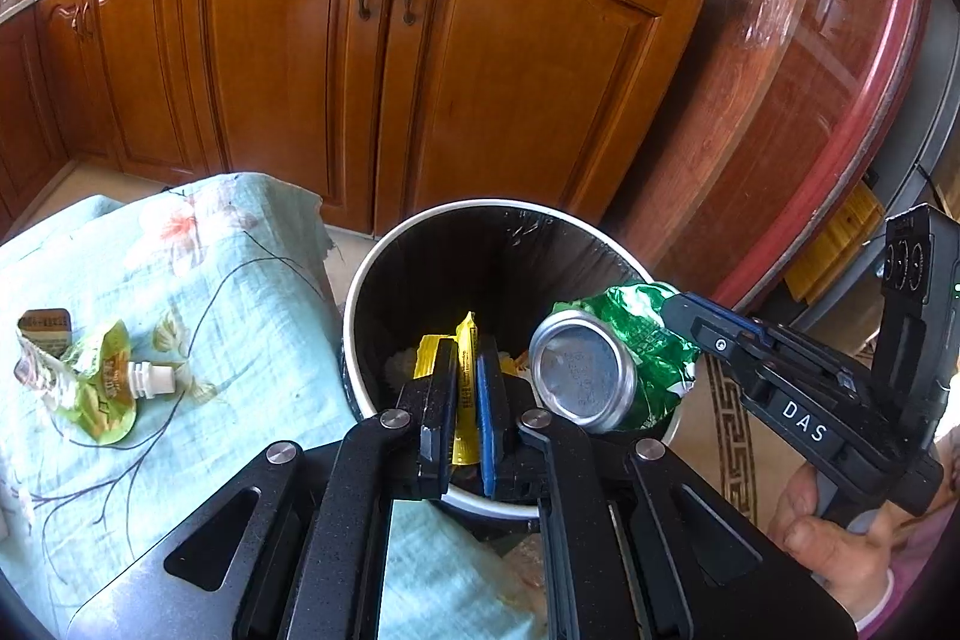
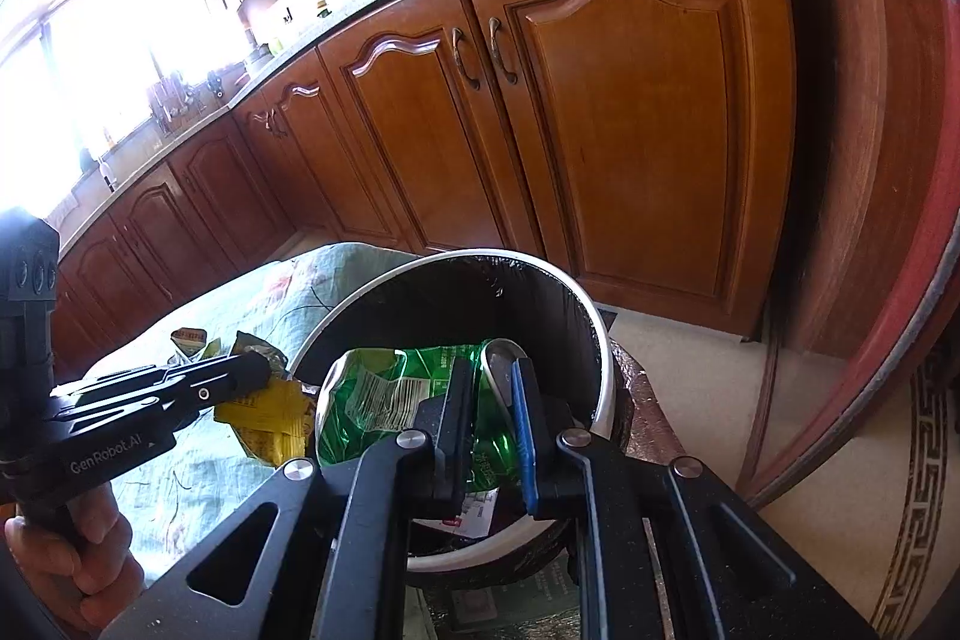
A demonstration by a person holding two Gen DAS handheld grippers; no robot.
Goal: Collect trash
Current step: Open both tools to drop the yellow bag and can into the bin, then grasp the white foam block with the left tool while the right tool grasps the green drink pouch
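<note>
A black-lined trash bin with a white rim (image 1: pixel 384 250) stands beside the cloth-covered table; it also shows in the right wrist view (image 2: pixel 591 316). My left gripper (image 1: pixel 467 358) is shut on a yellow wrapper (image 1: pixel 465 376) and holds it over the bin's mouth. My right gripper (image 2: pixel 493 370) is shut on a crushed green can (image 2: pixel 384 388), its silver bottom (image 1: pixel 579 370) facing the left camera, over the bin's near right rim. The right gripper shows in the left wrist view (image 1: pixel 678 307). The left gripper shows in the right wrist view (image 2: pixel 264 370) with the yellow wrapper (image 2: pixel 270 415).
A crumpled green drink pouch with a white spout (image 1: pixel 99 379) lies on the floral teal cloth (image 1: pixel 210 280) to the left of the bin. Wooden cabinet doors (image 1: pixel 480 70) stand behind. A round wooden table edge (image 1: pixel 840 100) is to the right.
</note>
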